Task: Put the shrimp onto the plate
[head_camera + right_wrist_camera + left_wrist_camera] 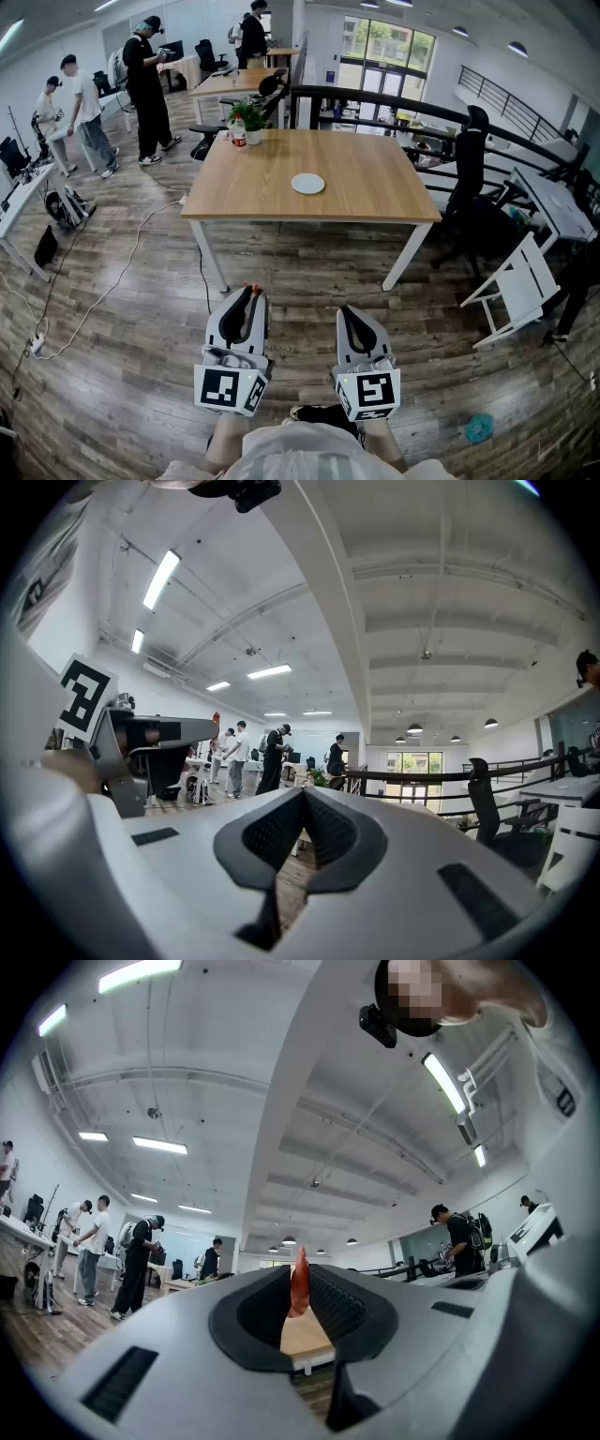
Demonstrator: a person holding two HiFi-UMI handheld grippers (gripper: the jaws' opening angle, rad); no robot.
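The left gripper (298, 1275) has its jaws clamped on a slim orange-red shrimp (299, 1288), whose tip pokes up between the dark pads. The right gripper (302, 795) has its jaws pressed together on nothing. Both hang over the wood-plank floor (141, 375), well short of the light wooden surface (375, 183), where the small round white plate (307, 184) sits bare. The pickup looks done; the carry and the placing are left.

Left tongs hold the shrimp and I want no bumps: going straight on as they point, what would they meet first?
Probably the wooden table, seen just past the shrimp in the left tongs; only floor seems to lie between, though depth is unclear.
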